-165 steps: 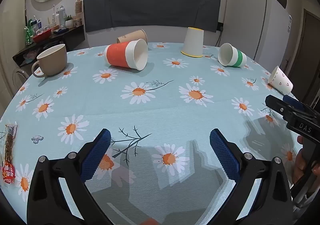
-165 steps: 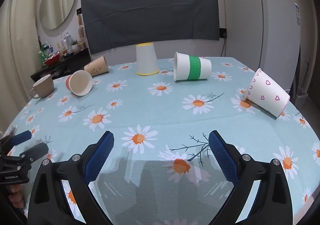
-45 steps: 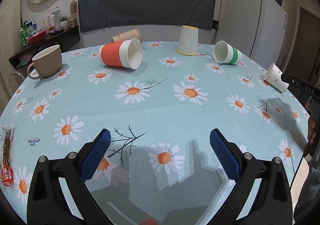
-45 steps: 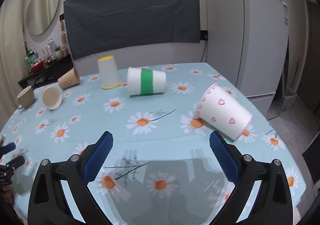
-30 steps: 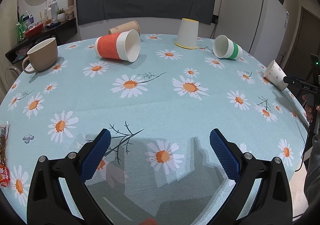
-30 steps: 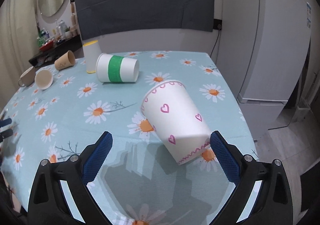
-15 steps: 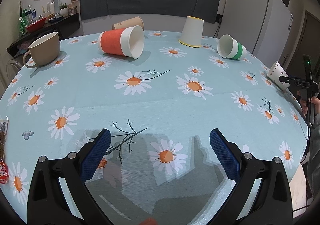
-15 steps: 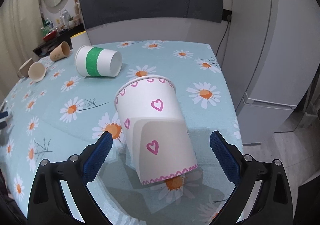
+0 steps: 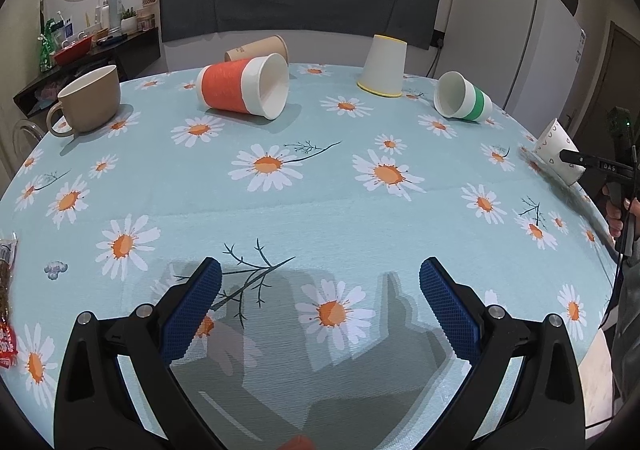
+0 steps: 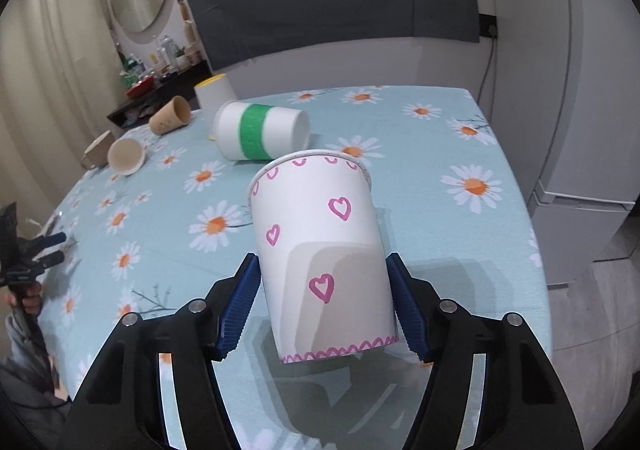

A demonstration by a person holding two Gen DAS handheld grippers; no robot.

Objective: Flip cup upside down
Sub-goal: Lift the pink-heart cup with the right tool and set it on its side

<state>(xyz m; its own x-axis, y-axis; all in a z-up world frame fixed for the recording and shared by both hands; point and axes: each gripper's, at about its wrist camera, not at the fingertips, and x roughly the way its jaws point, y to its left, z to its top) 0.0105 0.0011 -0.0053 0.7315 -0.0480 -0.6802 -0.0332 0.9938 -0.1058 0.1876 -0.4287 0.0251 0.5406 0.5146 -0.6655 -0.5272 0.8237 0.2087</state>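
Observation:
A white paper cup with pink hearts [image 10: 320, 250] lies on its side at the table's right edge, base towards me in the right wrist view. My right gripper [image 10: 322, 302] is shut on it, a blue pad against each side. The cup [image 9: 556, 154] and right gripper [image 9: 592, 162] also show at the far right of the left wrist view. My left gripper [image 9: 320, 302] is open and empty above the near part of the daisy tablecloth [image 9: 320, 210].
An orange-sleeved cup [image 9: 244, 90], a brown cup [image 9: 256, 48] and a green-banded cup [image 9: 462, 96] lie on their sides. A yellow-rimmed white cup [image 9: 382, 66] stands upside down. A tan mug [image 9: 88, 98] stands at left. A fridge [image 9: 520, 46] is behind the table.
My right gripper has moved forward around the heart cup and its jaws have closed onto the cup's sides. The left gripper has stayed open in about the same place.

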